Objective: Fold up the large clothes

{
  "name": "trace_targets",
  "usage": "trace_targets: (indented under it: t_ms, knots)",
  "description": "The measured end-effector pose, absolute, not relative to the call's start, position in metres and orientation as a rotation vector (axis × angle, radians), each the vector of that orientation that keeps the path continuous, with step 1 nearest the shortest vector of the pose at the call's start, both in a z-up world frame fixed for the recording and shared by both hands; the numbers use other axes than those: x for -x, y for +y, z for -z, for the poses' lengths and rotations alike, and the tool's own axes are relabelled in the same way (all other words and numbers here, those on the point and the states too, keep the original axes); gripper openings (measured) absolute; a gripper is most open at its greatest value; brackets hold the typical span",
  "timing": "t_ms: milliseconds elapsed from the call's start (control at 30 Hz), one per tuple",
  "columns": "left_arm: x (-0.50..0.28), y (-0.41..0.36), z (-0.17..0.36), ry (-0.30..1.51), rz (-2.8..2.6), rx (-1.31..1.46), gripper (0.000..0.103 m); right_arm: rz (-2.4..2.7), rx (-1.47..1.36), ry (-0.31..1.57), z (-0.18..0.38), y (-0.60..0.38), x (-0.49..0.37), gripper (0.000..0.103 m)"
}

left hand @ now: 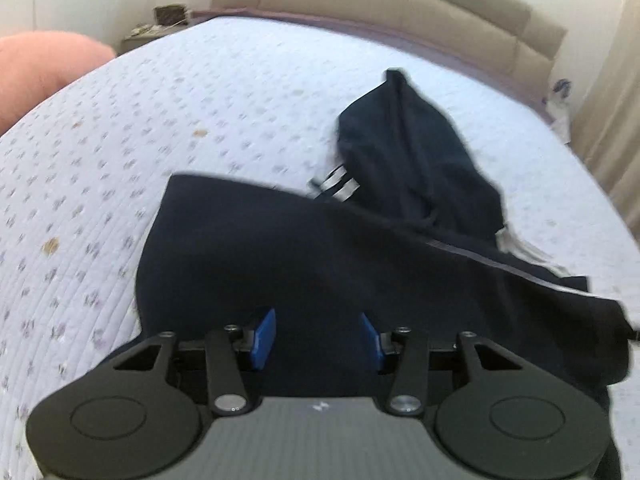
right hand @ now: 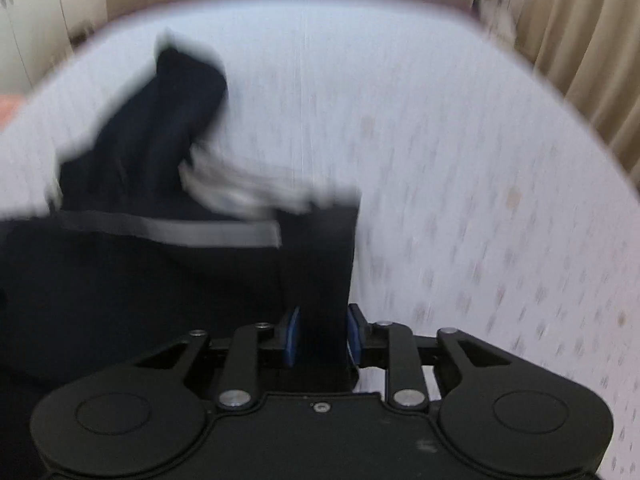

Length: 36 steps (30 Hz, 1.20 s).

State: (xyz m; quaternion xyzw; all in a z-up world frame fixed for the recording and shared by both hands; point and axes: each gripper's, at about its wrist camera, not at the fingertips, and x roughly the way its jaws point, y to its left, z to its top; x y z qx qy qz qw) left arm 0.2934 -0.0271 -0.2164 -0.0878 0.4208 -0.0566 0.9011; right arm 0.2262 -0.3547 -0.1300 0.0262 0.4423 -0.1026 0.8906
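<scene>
While both views are smeared by motion blur, the main facts read clearly enough: a dark navy garment [left hand: 280, 248] lies partly on a quilted bedspread [left hand: 160, 128] with small flower prints, and the near part of it is lifted toward the cameras. The left gripper [left hand: 318, 336] has cloth lying between its blue pads [left hand: 265, 338], but the jaws stand wide and no pinch is visible, so whether it truly holds the fabric cannot be told. The right gripper [right hand: 323, 332] has its jaws drawn close on a narrow band of the garment at its right edge, and looks to be gripping it. A grey stripe [right hand: 180, 230] runs along a hem or seam, and the far end of the garment [right hand: 172, 112] is bunched and rumpled toward the padded headboard [left hand: 400, 4]. A bedside table [left hand: 144, 36] stands at the far left, and a curtain [right hand: 580, 40] hangs at the right.

The step in hand appears to be the carrying of the near edge, either to spread the garment flat or to bring it over for a first fold; the blur suggests quick travel. The next move would call for both held points kept level and the cloth kept taut between them, so that the fold lands straight. The bunched far end may need smoothing first, lest it be trapped under the fold.
</scene>
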Motion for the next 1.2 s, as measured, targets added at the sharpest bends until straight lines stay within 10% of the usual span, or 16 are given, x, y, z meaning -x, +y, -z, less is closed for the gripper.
trace_targets:
  t_ms: [133,233,367,833,1000,1200]
  knots:
    - [-0.292,-0.035,0.219,0.894,0.102,0.134,0.045,0.168,-0.01,0.802,0.115,-0.337,-0.22,0.056]
    - [-0.303,-0.04,0.25,1.048,0.055,0.077,0.03,0.098,0.032,0.934,0.149,-0.321,-0.236,0.001]
    - [-0.295,-0.038,0.241,1.028,0.065,0.084,0.03,0.077,-0.069,1.116,0.188,-0.33,-0.25,0.0]
    - [-0.145,0.061,0.196,1.033,0.156,0.16,0.033,0.093,-0.204,1.064,0.109,-0.296,-0.058,0.034]
    - [-0.069,0.112,0.184,1.122,0.148,0.155,0.066,0.162,-0.199,1.158,0.113,-0.27,0.027,0.073]
    - [-0.004,0.149,0.203,1.279,0.09,0.232,0.072,0.247,-0.254,1.307,0.147,-0.26,0.085,0.076]
